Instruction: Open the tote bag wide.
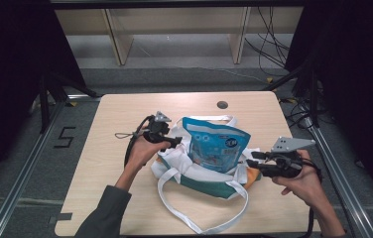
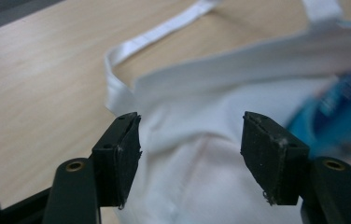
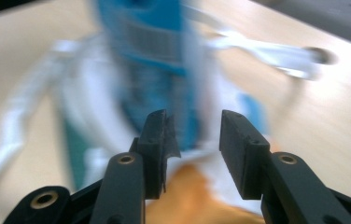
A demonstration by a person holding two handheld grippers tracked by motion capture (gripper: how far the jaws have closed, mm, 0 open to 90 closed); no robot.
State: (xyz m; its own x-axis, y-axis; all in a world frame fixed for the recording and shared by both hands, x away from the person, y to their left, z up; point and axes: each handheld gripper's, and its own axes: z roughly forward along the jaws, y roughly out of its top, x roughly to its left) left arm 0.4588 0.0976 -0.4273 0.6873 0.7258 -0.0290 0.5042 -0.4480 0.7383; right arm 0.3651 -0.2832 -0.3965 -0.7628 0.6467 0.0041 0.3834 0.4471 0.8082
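Tote (image 1: 184, 166) lies mid-table (image 1: 120, 114), white with green and orange panels, blue snack pouch (image 1: 214, 146) sticking up out of its mouth. My left gripper (image 1: 177, 142) sits at the tote's left rim, jaws apart, nothing pinched. My right gripper (image 1: 251, 157) is at the tote's right edge, jaws parted, gripping nothing. One strap (image 1: 209, 225) loops toward me.

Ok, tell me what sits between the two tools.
In the high view, the white tote bag holding a blue snack packet lies between the left tool and right tool.
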